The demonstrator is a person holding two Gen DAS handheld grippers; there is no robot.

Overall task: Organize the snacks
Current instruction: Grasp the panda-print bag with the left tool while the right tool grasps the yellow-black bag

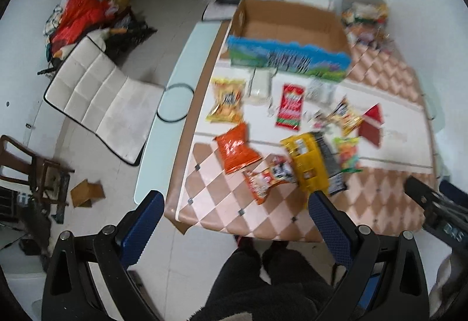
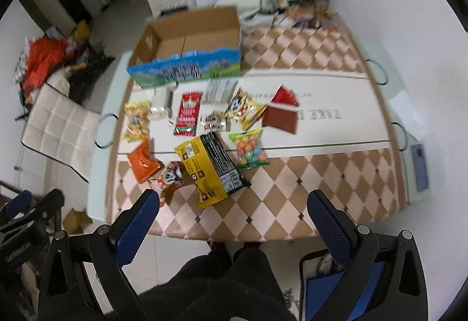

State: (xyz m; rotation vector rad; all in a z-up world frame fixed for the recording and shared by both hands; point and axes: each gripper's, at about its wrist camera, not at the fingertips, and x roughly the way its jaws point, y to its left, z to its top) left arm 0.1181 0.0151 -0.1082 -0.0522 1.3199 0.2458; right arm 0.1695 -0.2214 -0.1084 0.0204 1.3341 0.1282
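Left wrist view has my left tongs [image 1: 234,209] spread wide with nothing between them, hovering off the near edge of the counter [image 1: 263,221]. Snacks are scattered mid-frame: an orange chip bag [image 1: 237,149], a yellow packet [image 1: 226,101] above it, a red-and-green packet [image 1: 289,107] in the centre, and a big yellow-and-black bag [image 1: 310,163] lying partly over its neighbours. It's all a bit blurry, so labels are unreadable. The open cardboard box [image 1: 292,28] with the blue-green printed front sits toward the top of the frame, looking empty. My right tongs [image 2: 234,204] are wide too, empty, low in the right wrist view. From there a bag of coloured candy balls [image 2: 250,149] lies just right of the yellow-and-black bag. A white chair [image 1: 99,104] stands at left, beside the counter.
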